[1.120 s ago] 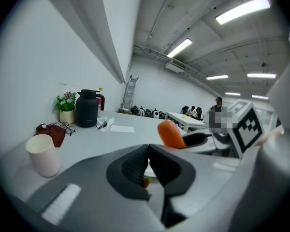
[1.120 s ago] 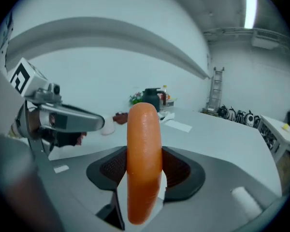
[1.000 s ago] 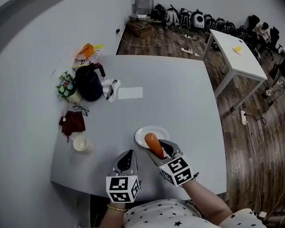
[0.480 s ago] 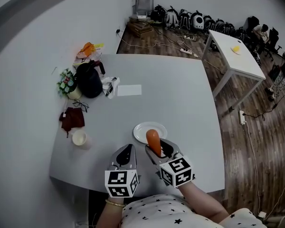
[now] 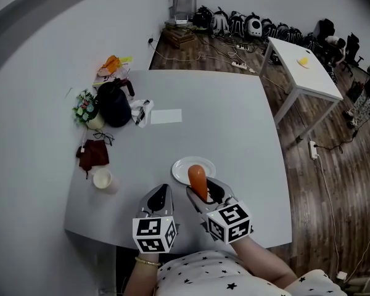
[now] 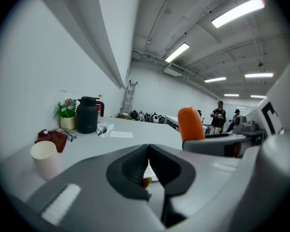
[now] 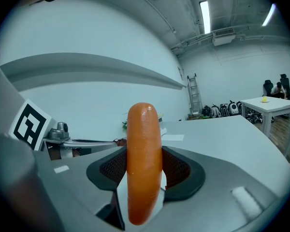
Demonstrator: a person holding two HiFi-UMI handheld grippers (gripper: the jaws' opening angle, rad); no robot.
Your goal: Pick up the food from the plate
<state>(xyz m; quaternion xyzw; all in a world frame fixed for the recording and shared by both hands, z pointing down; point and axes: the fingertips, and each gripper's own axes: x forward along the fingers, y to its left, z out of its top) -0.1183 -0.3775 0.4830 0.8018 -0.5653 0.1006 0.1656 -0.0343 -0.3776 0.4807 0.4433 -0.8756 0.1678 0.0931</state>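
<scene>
My right gripper [image 5: 200,193] is shut on an orange sausage [image 5: 197,181], which sticks up between its pads over the near edge of the white plate [image 5: 203,163]. In the right gripper view the sausage [image 7: 144,163] stands upright between the dark pads, and the plate shows only as a white sliver below it. My left gripper [image 5: 160,197] hovers beside it on the left, jaws together and holding nothing. In the left gripper view its pads [image 6: 147,170] meet, and the sausage [image 6: 190,123] shows at the right.
On the grey table [image 5: 234,122] a paper cup [image 5: 102,179], a dark red cloth [image 5: 93,153], glasses, a black kettle [image 5: 115,106], a flower pot [image 5: 86,111] and a white paper [image 5: 166,116] lie along the left. A white table [image 5: 305,69] stands on the wooden floor at right.
The sausage in my right gripper has risen slightly and now stands more upright over the plate's near edge. The left gripper has barely moved.
</scene>
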